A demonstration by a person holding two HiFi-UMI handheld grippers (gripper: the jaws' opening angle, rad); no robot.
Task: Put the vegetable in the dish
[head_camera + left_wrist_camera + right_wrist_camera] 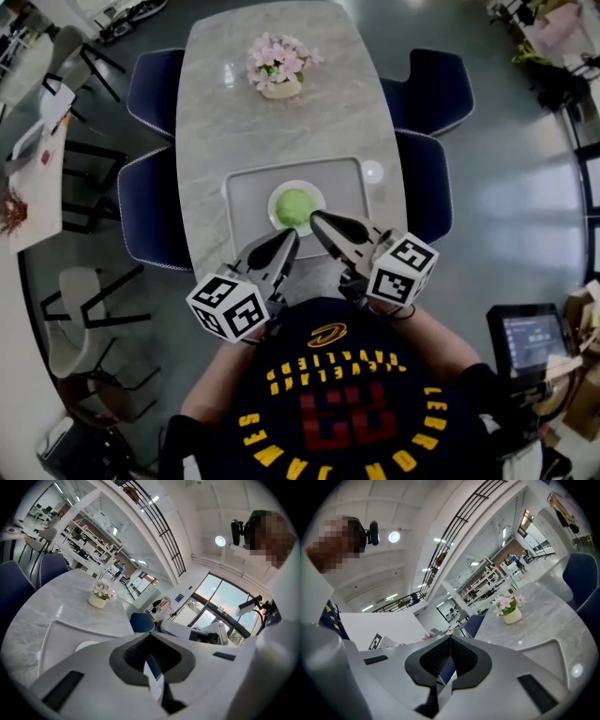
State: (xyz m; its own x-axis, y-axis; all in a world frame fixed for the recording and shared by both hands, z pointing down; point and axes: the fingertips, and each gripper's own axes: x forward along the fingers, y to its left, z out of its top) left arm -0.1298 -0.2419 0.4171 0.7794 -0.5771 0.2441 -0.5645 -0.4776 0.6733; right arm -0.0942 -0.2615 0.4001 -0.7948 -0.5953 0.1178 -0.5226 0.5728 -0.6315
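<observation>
Lying in the round white dish point(274, 208), the green vegetable point(294, 205) is showing as a soft, pale, rounded mound, and the dish is sitting near the middle of a flat grey tray point(248, 202) with rounded corners and a raised lip. The tray is resting on the near part of a long table point(281, 131) with a smooth, veined stone top and curved ends. The left gripper point(289, 240) is hovering over the tray's near edge, its ribbed dark pads pressed together on nothing. The right gripper point(317, 218) is likewise clenched and empty, with its tip crossing the dish's near rim in the head view; I cannot tell whether it is touching. A cream pot of pink flowers point(278, 70) is standing well apart at the far end, with bare stone lying open between it and the tray. Padded dark blue chairs point(150, 206) are crowding both long sides of the table, and narrow strips of bare tabletop are running beside the tray.
</observation>
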